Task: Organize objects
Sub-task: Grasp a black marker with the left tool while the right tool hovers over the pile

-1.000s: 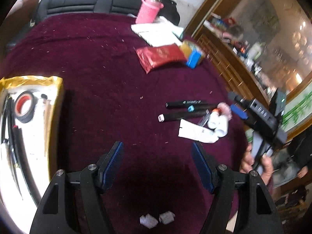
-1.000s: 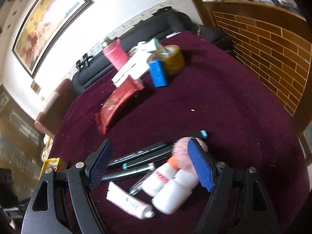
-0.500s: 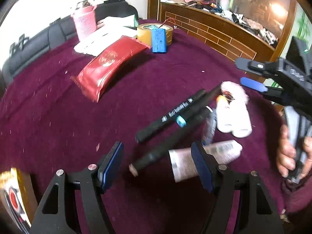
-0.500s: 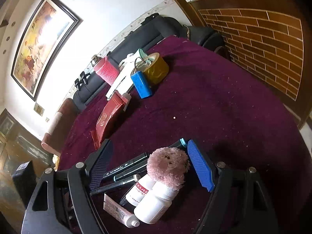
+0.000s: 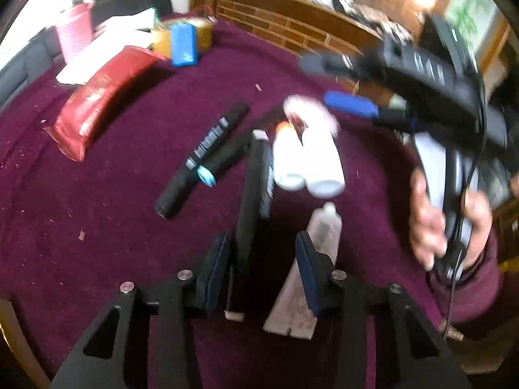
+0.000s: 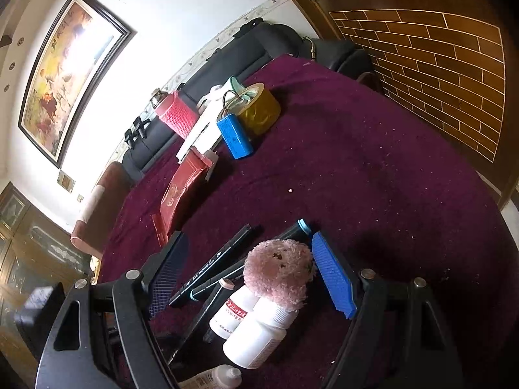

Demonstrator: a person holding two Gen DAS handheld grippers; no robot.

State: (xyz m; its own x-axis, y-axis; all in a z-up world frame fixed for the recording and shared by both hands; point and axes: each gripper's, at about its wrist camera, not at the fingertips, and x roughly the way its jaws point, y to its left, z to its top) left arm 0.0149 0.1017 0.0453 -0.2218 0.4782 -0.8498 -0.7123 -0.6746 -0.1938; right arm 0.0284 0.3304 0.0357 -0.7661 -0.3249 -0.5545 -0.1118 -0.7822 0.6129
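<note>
Left wrist view, near to far. At the lower centre the left tool (image 5: 262,262) has just been narrowing its jaws around a long black marker (image 5: 248,223) — half a second ago they stood spread above the cluster. The marker now runs up between them, close against the left pad, but blur hides whether both pads press on it, so a grip cannot be confirmed. Just right of it, partly behind the right pad, lies a white tube (image 5: 319,243). Beyond, at mid frame, two white bottles (image 5: 306,159) lie side by side, with two more black pens (image 5: 207,159) to their left. At the upper left, well apart, rest a red pouch (image 5: 100,94), a blue battery pack (image 5: 183,43) and a roll of yellow tape (image 5: 201,30), all on the purple tabletop (image 5: 97,227).

Right wrist view. The right tool (image 6: 249,272) holds nothing, its jaws spread either side of a pink fluffy ball (image 6: 277,272) and the bottles. Judgement: the marker is the next object to be sorted — the pick is beginning.
</note>
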